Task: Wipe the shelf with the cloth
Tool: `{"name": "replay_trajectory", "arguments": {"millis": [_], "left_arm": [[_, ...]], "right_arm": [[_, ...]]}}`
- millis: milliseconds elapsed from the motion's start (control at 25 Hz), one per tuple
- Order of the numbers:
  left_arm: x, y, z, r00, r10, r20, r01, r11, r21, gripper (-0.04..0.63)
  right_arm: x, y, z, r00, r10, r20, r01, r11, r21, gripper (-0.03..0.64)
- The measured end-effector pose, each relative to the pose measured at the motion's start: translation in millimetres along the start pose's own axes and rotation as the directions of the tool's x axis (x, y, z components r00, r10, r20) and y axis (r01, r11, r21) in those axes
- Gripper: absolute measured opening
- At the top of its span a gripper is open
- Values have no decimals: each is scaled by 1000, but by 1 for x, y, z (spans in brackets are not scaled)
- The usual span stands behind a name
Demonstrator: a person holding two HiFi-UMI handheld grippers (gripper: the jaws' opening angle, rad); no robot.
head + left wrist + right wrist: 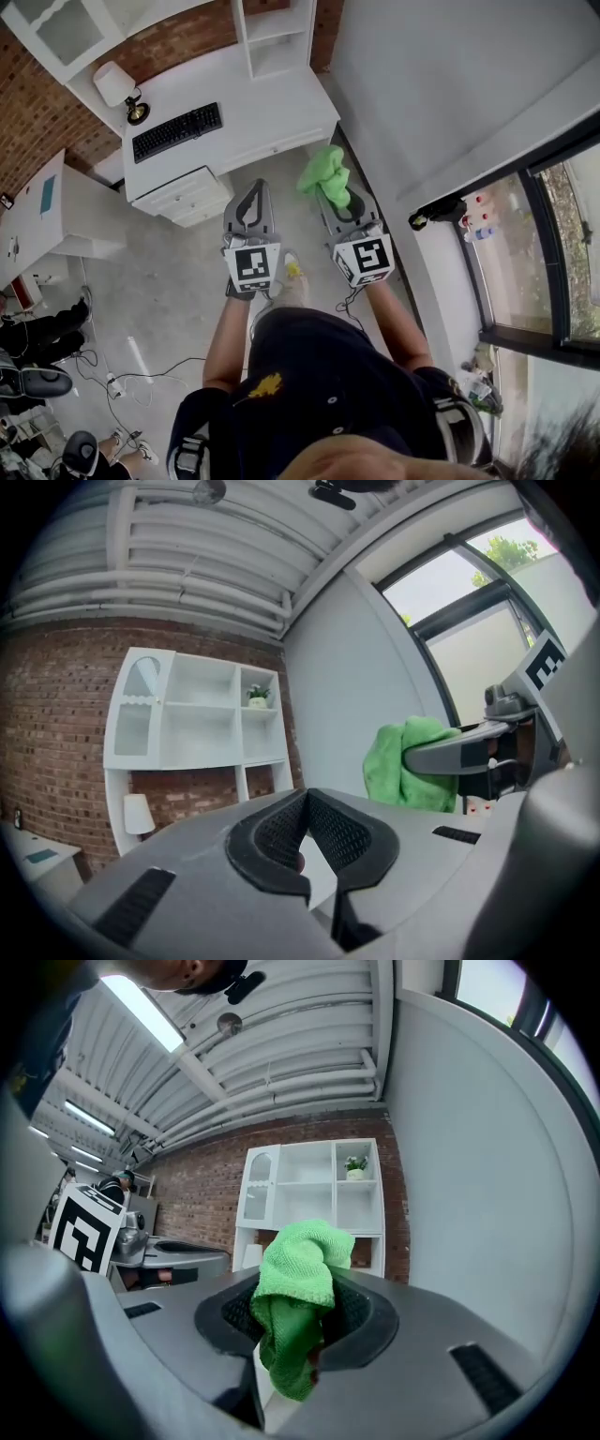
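One desk [267,117] fronts the shelf [275,39]; right gripper [334,194] clamps the cloth [322,172], left gripper [253,187] closed, empty.

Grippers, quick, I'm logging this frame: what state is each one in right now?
Left gripper: closed, nothing between its jaws.
Right gripper: closed on the green cloth.

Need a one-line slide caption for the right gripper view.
Right gripper shut on a crumpled green microfibre cloth, facing the white shelf unit against a red brick wall.
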State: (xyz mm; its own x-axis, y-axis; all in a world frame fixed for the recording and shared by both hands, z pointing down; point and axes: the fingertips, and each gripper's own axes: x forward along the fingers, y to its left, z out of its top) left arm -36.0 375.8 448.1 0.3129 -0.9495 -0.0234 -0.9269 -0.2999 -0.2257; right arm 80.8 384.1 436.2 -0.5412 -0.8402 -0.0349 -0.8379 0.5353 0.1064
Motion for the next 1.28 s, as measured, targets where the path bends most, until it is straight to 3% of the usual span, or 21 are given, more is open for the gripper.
{"name": "replay_trajectory", "arguments": {"millis": [80, 280, 440, 640, 880, 1040, 1280], "left_arm": [[42, 10, -3, 1000, -8, 0, 8, 1000, 7, 18], [135, 49, 3, 999, -20, 48, 24, 997, -72, 18], [187, 60, 3, 998, -47, 48, 51, 996, -78, 18], [235, 85, -9, 999, -43, 18, 44, 996, -76, 18], [308, 111, -20, 1000, 0, -6, 0, 998, -63, 18], [364, 138, -27, 997, 66, -31, -67, 997, -30, 18], [452, 185, -15, 978, 191, -84, -195, 980, -39, 18]], "right_arm": [[32, -24, -4, 999, -17, -40, 16, 1000, -27, 114], [107, -71, 0, 996, 6, -89, -15, 994, -108, 114], [146, -109, -6, 995, -38, -93, 32, 998, -61, 114], [204, -132, -12, 996, -25, -85, 23, 999, -32, 114], [283, -175, -22, 997, 41, -70, -43, 998, -36, 114], [358, -213, -19, 994, 104, -10, -105, 994, -19, 114], [462, -265, 22, 960, 274, 55, -272, 961, -51, 114]]}}
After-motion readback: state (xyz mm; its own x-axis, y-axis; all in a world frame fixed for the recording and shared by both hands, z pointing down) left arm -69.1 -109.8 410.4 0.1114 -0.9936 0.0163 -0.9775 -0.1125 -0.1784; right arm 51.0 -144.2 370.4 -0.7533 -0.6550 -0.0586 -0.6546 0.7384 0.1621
